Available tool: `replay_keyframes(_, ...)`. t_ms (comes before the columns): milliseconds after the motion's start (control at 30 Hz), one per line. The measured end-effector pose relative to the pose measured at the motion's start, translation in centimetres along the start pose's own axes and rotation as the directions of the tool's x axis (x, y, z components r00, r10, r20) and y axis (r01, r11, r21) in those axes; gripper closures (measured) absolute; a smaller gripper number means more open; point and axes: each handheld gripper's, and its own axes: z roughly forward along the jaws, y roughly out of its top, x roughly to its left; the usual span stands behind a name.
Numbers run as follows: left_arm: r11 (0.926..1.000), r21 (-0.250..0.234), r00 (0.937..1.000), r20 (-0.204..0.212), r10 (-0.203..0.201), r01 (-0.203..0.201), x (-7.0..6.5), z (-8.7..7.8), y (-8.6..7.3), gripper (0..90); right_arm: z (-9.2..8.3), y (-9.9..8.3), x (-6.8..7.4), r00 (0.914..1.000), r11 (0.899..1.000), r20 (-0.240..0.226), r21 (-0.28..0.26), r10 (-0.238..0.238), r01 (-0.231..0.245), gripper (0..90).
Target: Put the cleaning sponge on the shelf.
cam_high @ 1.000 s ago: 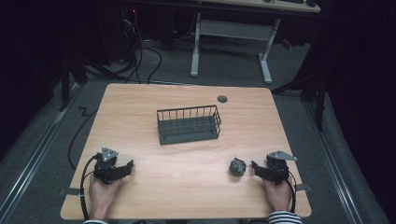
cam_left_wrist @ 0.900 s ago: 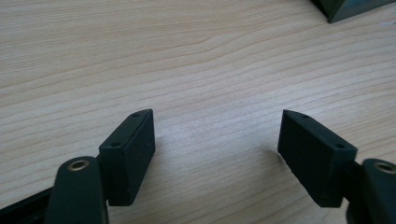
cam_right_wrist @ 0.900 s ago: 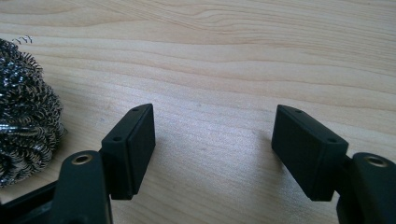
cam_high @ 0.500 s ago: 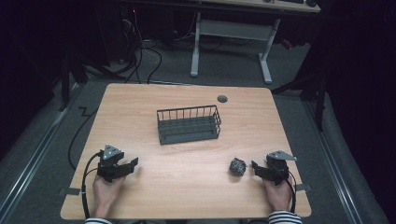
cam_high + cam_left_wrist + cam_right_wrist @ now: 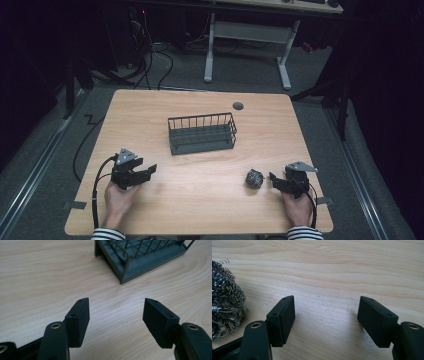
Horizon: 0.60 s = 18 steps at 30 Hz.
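**Both grippers empty, scourer beside the right one**

Left gripper point(image 5: 146, 170): I see its jaws apart with nothing between them, just bare table point(image 5: 200, 200). They have just been closing partway, still a clear gap, no object in it. In the left gripper view point(image 5: 116, 312) the pads face each other over plain wood grain, and the near corner of the dark wire basket point(image 5: 140, 260) sits ahead and to the upper right, well apart from the tips. From the high view this gripper is held over the near-left part of the table, pointing toward the middle.

Right gripper point(image 5: 274, 180): jaws parted at a moderate gap, nothing gripped. In the right gripper view point(image 5: 327, 315) only wood shows between the pads. The steel-wool scourer point(image 5: 225, 295) lies to the left of the left-hand pad, just beside it; I can't tell if it touches. In the high view the scourer point(image 5: 254, 178) sits on the table right in front of the jaw tips, near-right area, well apart from the basket point(image 5: 202, 134) in the centre.

Writing: no brand, label or text readable on grippers, basket or scourer. Small round dark grommet point(image 5: 238, 106) near the far edge, unmarked.
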Motion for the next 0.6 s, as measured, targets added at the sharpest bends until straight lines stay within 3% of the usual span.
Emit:
replay_keyframes(167,0.9997,-0.023,0.9994,0.033,0.001,0.0,-0.5,-0.2,1.3,39.1,0.0,0.0,0.0,1.0,1.0,0.0,0.0,0.0,0.0,30.6)
replay_keyframes(500,0.9997,-0.021,0.9966,0.081,0.012,-0.01,-1.6,0.5,3.8,40.5,0.0,0.0,0.0,1.0,1.0,0.0,0.0,0.0,0.0,30.7)
replay_keyframes(600,0.9998,-0.014,0.9968,0.079,0.014,-0.013,-1.5,0.8,4.5,40.7,0.0,0.0,0.1,1.0,1.0,0.0,0.001,0.0,0.0,30.8)
